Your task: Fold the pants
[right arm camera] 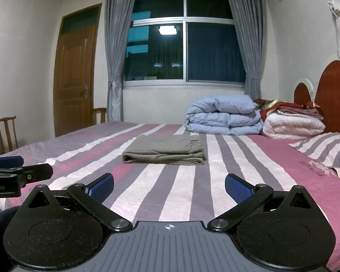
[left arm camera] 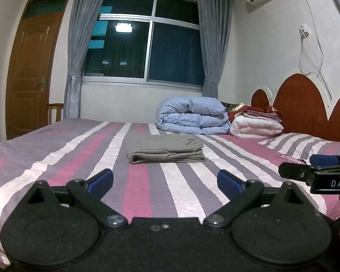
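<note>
I hold the left tool (left arm camera: 165, 182) and right tool (right arm camera: 169, 187) wide apart and empty, well short of the grey pants (left arm camera: 165, 149) lying folded mid-bed (left arm camera: 56, 158), so I judge only retreat remains.

White letters "DAS" are showing on the right gripper (left arm camera: 315, 170) at the left wrist view's edge. Letters "oboot.AI" are showing on the left gripper (right arm camera: 18, 170) in the right wrist view; both are cut off.
</note>
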Demonstrator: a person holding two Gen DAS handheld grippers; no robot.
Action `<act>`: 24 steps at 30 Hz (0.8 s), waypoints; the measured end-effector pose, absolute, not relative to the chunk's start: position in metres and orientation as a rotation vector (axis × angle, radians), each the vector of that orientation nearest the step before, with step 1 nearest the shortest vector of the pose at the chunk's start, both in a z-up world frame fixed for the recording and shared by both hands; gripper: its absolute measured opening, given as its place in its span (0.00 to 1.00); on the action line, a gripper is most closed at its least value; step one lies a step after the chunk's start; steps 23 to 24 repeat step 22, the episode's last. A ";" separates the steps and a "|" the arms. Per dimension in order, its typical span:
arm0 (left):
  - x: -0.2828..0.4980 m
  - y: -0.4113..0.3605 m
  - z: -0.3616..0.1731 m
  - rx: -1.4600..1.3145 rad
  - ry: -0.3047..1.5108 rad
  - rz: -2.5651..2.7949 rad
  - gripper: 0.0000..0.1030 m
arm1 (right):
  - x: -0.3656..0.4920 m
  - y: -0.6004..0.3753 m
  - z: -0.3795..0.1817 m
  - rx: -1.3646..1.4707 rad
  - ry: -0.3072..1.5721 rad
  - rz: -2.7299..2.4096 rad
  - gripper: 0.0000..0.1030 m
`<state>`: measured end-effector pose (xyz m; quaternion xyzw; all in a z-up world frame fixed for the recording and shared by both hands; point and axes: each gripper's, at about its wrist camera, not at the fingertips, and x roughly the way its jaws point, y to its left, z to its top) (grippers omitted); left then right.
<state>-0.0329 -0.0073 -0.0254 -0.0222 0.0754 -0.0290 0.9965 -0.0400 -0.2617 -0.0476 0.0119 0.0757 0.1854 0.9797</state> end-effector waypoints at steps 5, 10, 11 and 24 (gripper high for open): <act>-0.033 -0.008 -0.027 -0.025 0.149 -0.062 0.89 | -0.042 -0.258 -0.046 0.014 0.155 0.372 1.00; -0.033 -0.009 -0.027 -0.026 0.147 -0.061 0.89 | -0.041 -0.256 -0.047 0.007 0.153 0.374 1.00; -0.033 -0.009 -0.027 -0.025 0.148 -0.062 0.89 | -0.041 -0.256 -0.047 0.006 0.153 0.374 1.00; -0.040 -0.006 -0.024 -0.036 0.074 -0.094 0.88 | -0.041 -0.254 -0.049 0.002 0.151 0.375 1.00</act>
